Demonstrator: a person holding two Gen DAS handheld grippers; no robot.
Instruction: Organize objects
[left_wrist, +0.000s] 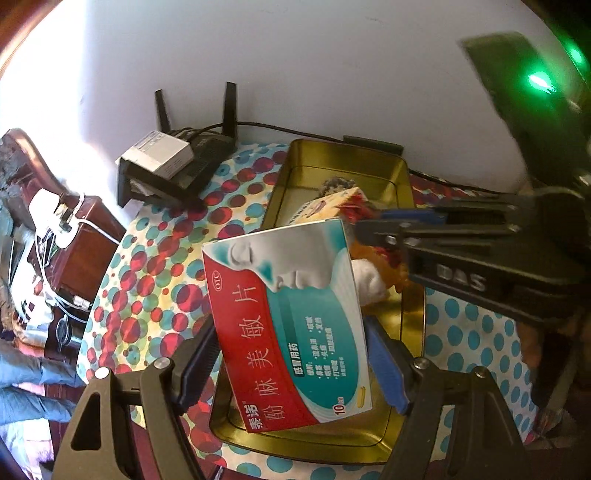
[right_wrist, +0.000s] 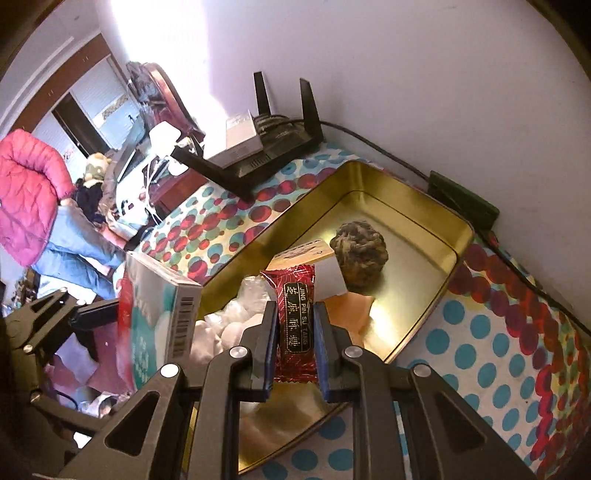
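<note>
My left gripper (left_wrist: 291, 325) is shut on a red, teal and white medicine box (left_wrist: 295, 325), held tilted above the near end of a gold tin (left_wrist: 413, 317). My right gripper (right_wrist: 295, 308) is shut on a red candy packet (right_wrist: 295, 314), hanging over the same gold tin (right_wrist: 458, 229). In the left wrist view the right gripper (left_wrist: 360, 221) comes in from the right, above the tin. Inside the tin lie a brown woolly ball (right_wrist: 360, 258), white cotton balls (right_wrist: 229, 325) and a small cream box (right_wrist: 306, 254). The medicine box (right_wrist: 159, 314) shows at the left of the right wrist view.
The tin rests on a dotted tablecloth (left_wrist: 147, 266) against a white wall. A black router (left_wrist: 207, 158) with antennas and a white box (left_wrist: 159, 151) stand at the back left. A dark wooden cabinet (left_wrist: 85, 240) with cables is beyond. A person in a pink jacket (right_wrist: 29, 195) stands further left.
</note>
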